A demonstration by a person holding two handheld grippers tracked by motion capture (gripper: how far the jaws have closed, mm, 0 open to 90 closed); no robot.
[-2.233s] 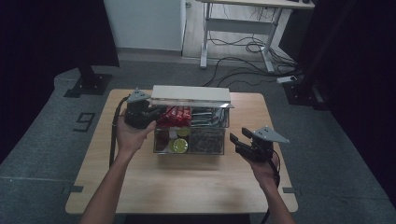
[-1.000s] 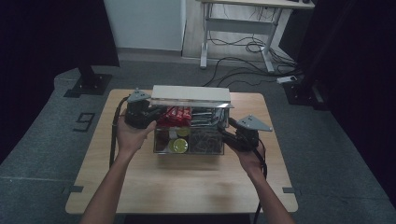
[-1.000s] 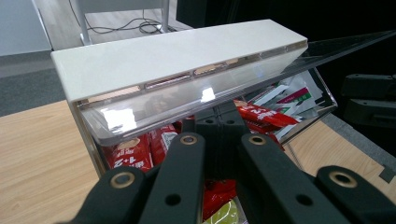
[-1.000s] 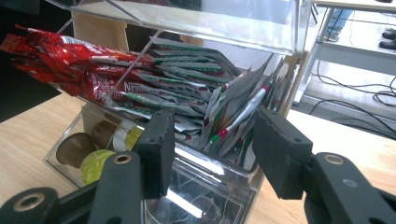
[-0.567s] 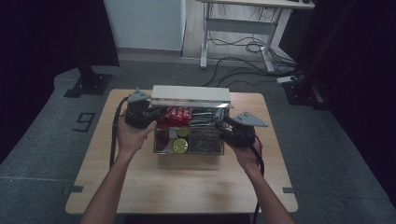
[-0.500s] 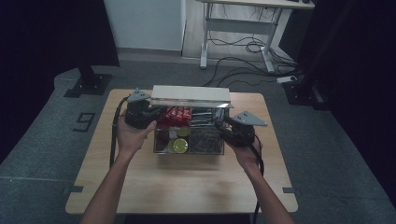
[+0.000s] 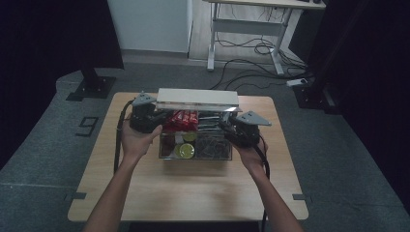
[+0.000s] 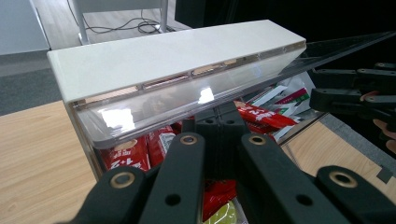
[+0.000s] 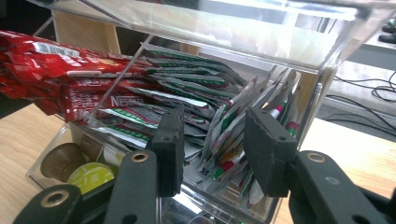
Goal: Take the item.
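A clear plastic box (image 7: pixel 212 153) stands mid-table with its lid (image 7: pixel 198 98) raised. It holds red sachets (image 9: pixel 70 79), white-and-green sachets (image 9: pixel 229 116) and coffee pods (image 9: pixel 88 175). My left gripper (image 7: pixel 159 117) is at the box's left end. It is shut, with its tips (image 8: pixel 219 116) under the clear lid flap (image 8: pixel 177 116); whether they pinch it I cannot tell. My right gripper (image 7: pixel 225 126) reaches into the right compartment. Its jaws have just been closing, and the white-and-green sachets stand between the pads (image 9: pixel 170 144) without a clear squeeze. The right gripper (image 8: pixel 355 88) also shows across the box.
The wooden table (image 7: pixel 193 193) has bare room in front of the box and at both sides. Both forearms come in from the near edge. A desk frame (image 7: pixel 246 29) and cables lie on the floor beyond the table.
My right gripper has moved left from the table's right side up to the box, and its jaws have narrowed around the sachets. The left gripper and the lid have stayed put.
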